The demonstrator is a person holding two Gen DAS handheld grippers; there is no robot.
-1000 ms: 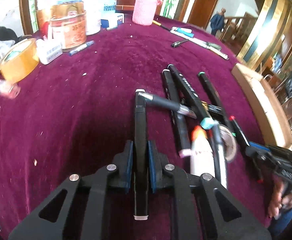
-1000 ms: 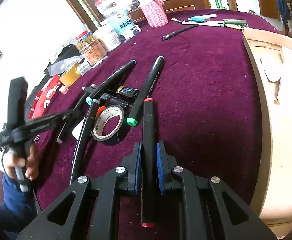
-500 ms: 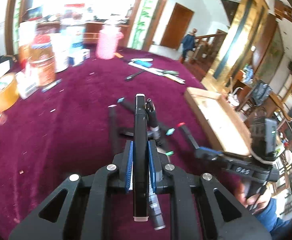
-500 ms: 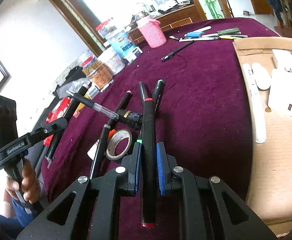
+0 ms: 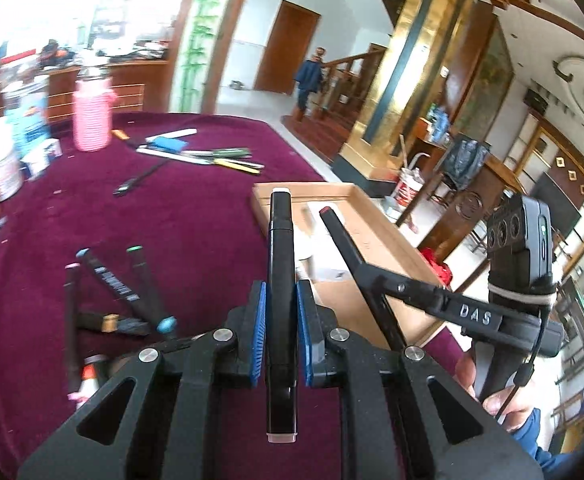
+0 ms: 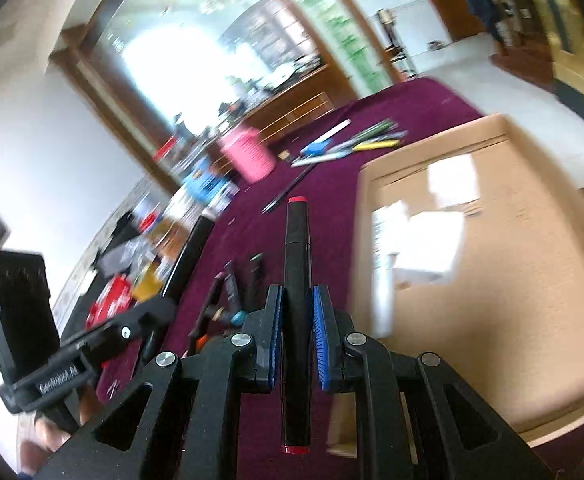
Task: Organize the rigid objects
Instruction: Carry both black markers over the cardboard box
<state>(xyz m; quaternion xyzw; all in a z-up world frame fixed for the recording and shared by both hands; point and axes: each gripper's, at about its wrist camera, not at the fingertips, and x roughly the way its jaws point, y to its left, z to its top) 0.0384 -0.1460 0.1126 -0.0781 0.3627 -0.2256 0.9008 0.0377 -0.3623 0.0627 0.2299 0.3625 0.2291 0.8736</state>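
My left gripper [image 5: 281, 286] is shut on a black marker with white end caps [image 5: 281, 240], held in the air above the maroon tablecloth [image 5: 180, 220]. My right gripper [image 6: 297, 292] is shut on a black marker with red end caps [image 6: 297, 240]. Both markers point toward a shallow cardboard box [image 5: 312, 189] at the table's right side. In the left wrist view the right gripper [image 5: 378, 280] sits just to the right, its red-capped marker [image 5: 338, 236] over the box. The right wrist view shows the left gripper [image 6: 160, 312] at lower left and the box [image 6: 512, 280] ahead on the right.
Several loose markers [image 5: 120, 284] lie on the cloth at the left, with a tape roll partly hidden. White items [image 6: 448, 184] lie in the box. A pink knitted cup [image 5: 91, 120], tins [image 5: 0, 160], a black pen [image 5: 140, 178] and several pens [image 5: 212, 156] stand farther back.
Both grippers have lifted off the cloth with their markers and swung right, away from the marker pile and toward the cardboard box. Their grips have stayed the same.
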